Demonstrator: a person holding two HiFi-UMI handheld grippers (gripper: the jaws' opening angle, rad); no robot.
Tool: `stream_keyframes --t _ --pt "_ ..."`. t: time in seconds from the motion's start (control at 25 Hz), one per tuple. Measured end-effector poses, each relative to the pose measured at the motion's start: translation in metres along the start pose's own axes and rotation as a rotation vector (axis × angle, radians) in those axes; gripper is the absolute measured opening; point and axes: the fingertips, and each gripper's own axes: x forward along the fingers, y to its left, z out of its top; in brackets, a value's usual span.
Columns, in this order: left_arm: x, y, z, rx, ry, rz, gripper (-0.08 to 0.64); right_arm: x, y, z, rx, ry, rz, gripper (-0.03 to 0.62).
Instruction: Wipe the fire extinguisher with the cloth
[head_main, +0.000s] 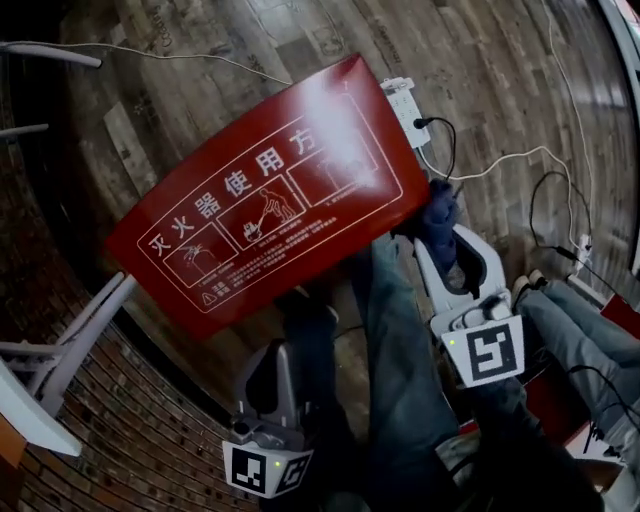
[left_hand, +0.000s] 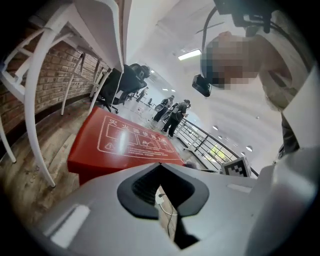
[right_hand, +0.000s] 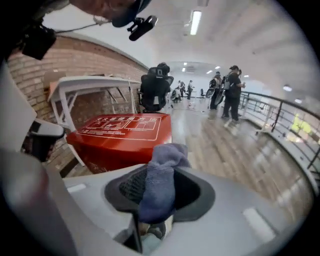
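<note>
The red rectangular fire extinguisher box (head_main: 270, 190) is lying on the wooden plank floor (head_main: 500, 90) near its brick-wall edge. The right hand-held gripper (right_hand: 161, 167) is gripping a blue knitted cloth (right_hand: 159, 187), and the left hand-held gripper (left_hand: 160, 167) is clenched on nothing.

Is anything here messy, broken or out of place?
Nothing looks broken or spilled. The only untidy bit: loose cables trail over the floor beside the red box. The cloth is bunched in the right gripper.
</note>
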Motion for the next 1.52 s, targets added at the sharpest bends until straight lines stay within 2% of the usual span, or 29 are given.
stream_keyframes --t 0.04,0.12,0.2,0.32,0.4,0.52,0.6,0.68,0.76,0.84,0.88,0.92,1.0,1.08,1.16,1.24,1.28,1.4,1.44,1.52 --pt "-0.009 0.003 0.000 -0.007 -0.003 0.000 0.000 -0.003 0.000 0.011 -0.021 -0.021 -0.052 0.133" --pt "-0.027 0.010 0.003 -0.024 -0.011 -0.003 0.000 -0.013 0.009 0.032 -0.081 -0.076 -0.091 0.127" --pt "-0.045 0.021 0.005 -0.031 -0.020 -0.008 0.000 -0.013 0.035 0.044 -0.212 -0.060 -0.056 0.122" --pt "-0.068 0.044 0.000 -0.056 -0.037 0.040 0.000 0.013 0.075 0.048 -0.419 0.041 -0.023 0.087" --pt "-0.077 0.053 -0.004 -0.084 -0.052 0.067 0.000 0.028 0.092 0.052 -0.498 0.089 -0.031 0.073" --pt "-0.085 0.057 -0.010 -0.120 -0.065 0.077 0.000 0.038 0.104 0.055 -0.574 0.055 0.001 0.069" --pt "-0.089 0.056 -0.012 -0.139 -0.068 0.074 0.000 0.025 0.080 0.043 -0.552 0.059 -0.038 0.066" --pt "-0.089 0.056 -0.009 -0.140 -0.078 0.063 0.000 0.008 0.019 0.019 -0.504 0.145 -0.183 0.064" --pt "-0.089 0.058 -0.005 -0.141 -0.091 0.060 0.000 -0.012 -0.052 0.012 -0.477 0.175 -0.342 0.064" --pt "-0.088 0.059 -0.003 -0.147 -0.102 0.062 0.000 -0.035 -0.098 0.037 -0.369 0.090 -0.445 0.064" --pt "-0.087 0.058 -0.003 -0.150 -0.107 0.061 0.000 -0.042 -0.099 0.058 -0.332 0.011 -0.437 0.064" --pt "-0.085 0.057 -0.005 -0.152 -0.109 0.060 0.000 -0.043 -0.085 0.081 -0.329 -0.071 -0.388 0.064" --pt "-0.083 0.054 -0.009 -0.159 -0.104 0.058 0.000 -0.028 -0.019 0.118 -0.393 -0.188 -0.209 0.064" --pt "-0.080 0.050 -0.011 -0.165 -0.099 0.055 0.000 -0.001 0.060 0.129 -0.449 -0.222 0.013 0.064" --pt "-0.079 0.047 -0.008 -0.166 -0.103 0.048 0.000 0.029 0.120 0.118 -0.508 -0.189 0.183 0.064" --pt "-0.078 0.045 -0.004 -0.164 -0.114 0.040 0.000 0.056 0.149 0.103 -0.564 -0.126 0.258 0.064" --pt "-0.079 0.045 -0.003 -0.163 -0.120 0.036 0.000 0.066 0.154 0.099 -0.562 -0.097 0.274 0.064" --pt "-0.082 0.048 -0.004 -0.171 -0.134 0.039 0.000 0.082 0.159 0.100 -0.392 -0.004 0.315 0.064" --pt "-0.083 0.049 -0.007 -0.178 -0.137 0.046 0.000 0.086 0.169 0.102 -0.364 0.021 0.346 0.064" --pt "-0.086 0.051 -0.013 -0.194 -0.138 0.063 0.000 0.088 0.206 0.101 -0.398 0.060 0.438 0.064"
